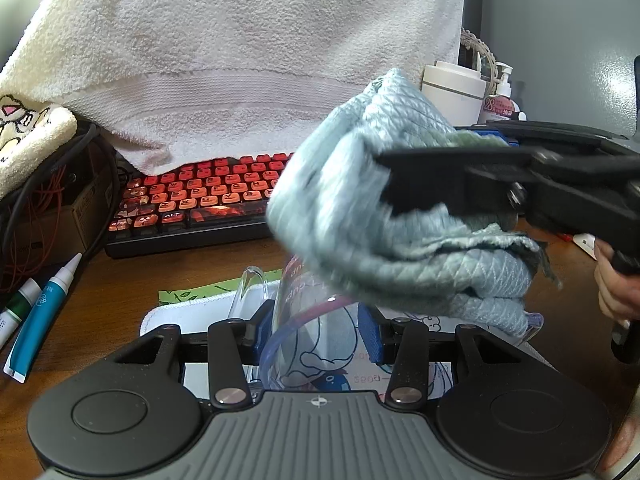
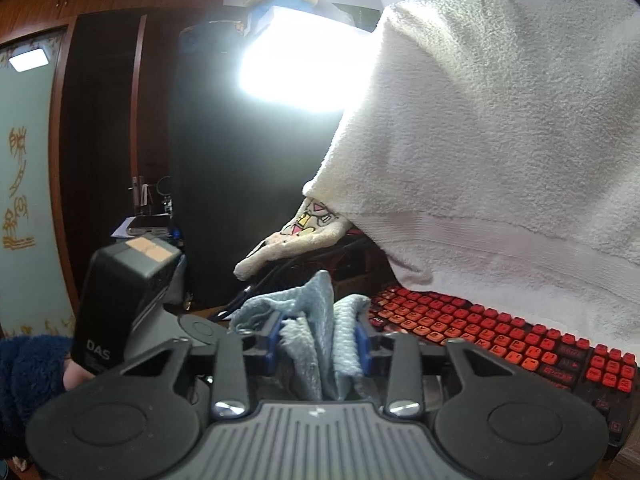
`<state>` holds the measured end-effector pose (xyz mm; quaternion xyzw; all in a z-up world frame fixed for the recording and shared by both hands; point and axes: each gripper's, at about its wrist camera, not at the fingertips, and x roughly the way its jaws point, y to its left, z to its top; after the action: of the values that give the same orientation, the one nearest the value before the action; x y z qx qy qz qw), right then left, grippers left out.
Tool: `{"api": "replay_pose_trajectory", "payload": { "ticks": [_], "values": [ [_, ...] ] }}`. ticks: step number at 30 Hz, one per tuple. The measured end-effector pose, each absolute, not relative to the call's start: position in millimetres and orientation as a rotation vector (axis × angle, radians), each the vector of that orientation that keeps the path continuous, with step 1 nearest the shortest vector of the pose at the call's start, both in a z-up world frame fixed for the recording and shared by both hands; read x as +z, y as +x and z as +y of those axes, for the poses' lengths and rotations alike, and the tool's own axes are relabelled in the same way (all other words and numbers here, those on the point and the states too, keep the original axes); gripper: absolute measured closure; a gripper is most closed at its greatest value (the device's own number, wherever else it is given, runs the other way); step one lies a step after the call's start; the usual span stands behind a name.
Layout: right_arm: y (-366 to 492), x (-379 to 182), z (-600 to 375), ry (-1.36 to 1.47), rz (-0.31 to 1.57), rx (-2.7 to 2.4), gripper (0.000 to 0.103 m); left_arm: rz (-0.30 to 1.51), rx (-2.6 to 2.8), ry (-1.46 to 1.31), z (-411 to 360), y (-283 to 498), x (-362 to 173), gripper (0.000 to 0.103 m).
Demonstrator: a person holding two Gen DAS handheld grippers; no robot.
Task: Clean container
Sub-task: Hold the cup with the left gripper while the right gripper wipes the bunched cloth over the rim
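A clear glass measuring cup with printed markings and a handle [image 1: 304, 312] is clamped between the blue pads of the left gripper [image 1: 316, 336], whose jaws are closed against its walls. The cup is held just above a white-edged mouse mat printed with a cartoon figure [image 1: 160, 320], which lies on the brown wooden desk [image 1: 120, 280].

A crumpled pale blue-green quilted cloth [image 1: 380, 220] is gripped by the right gripper [image 2: 318, 340]; in the right wrist view the fabric is seen bunched between the two blue pads, which are pressed on it. No earlier picture is given, so nothing is said of any jaw motion. In the left wrist view the cloth is held at the mouth of the cup, over its upper rim; whether it touches the glass cannot be told, as the cloth is blurred there.

Behind the cup, a black keyboard with red and orange keycaps [image 1: 200, 196] is placed on the desk. A large cream terry towel [image 1: 240, 60] is draped above it, hanging over the keyboard's far edge. To the left, a teal tube with a white nozzle [image 1: 40, 320] and a green tube [image 1: 16, 308] are laid side by side. At the right rear, a white cylindrical canister [image 1: 452, 88] and a pump bottle [image 1: 500, 96] are stood near each other.
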<state>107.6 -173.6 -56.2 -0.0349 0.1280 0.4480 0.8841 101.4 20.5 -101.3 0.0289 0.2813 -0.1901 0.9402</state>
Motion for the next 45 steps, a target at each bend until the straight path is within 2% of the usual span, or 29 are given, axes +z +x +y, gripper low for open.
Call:
{"api": "replay_pose_trajectory", "payload": {
  "ticks": [10,19,28,39,45],
  "values": [
    [120,-58,-179,-0.077,0.256,0.767,0.075,0.573,-0.387,0.062,21,102,-102,0.059],
    [102,-57,-169,-0.118,0.239,0.943,0.075,0.574,-0.388,0.06,20,102,-102,0.059],
    [124,-56,-179,-0.094,0.267,0.748,0.075,0.574,-0.388,0.061,22,104,-102,0.059],
    [102,-56,-169,-0.1,0.245,0.949,0.075,0.575,-0.389,0.057,23,105,-102,0.059],
    [110,-55,-170,-0.121,0.252,0.842,0.074,0.574,-0.388,0.06,22,105,-102,0.059]
  ]
}}
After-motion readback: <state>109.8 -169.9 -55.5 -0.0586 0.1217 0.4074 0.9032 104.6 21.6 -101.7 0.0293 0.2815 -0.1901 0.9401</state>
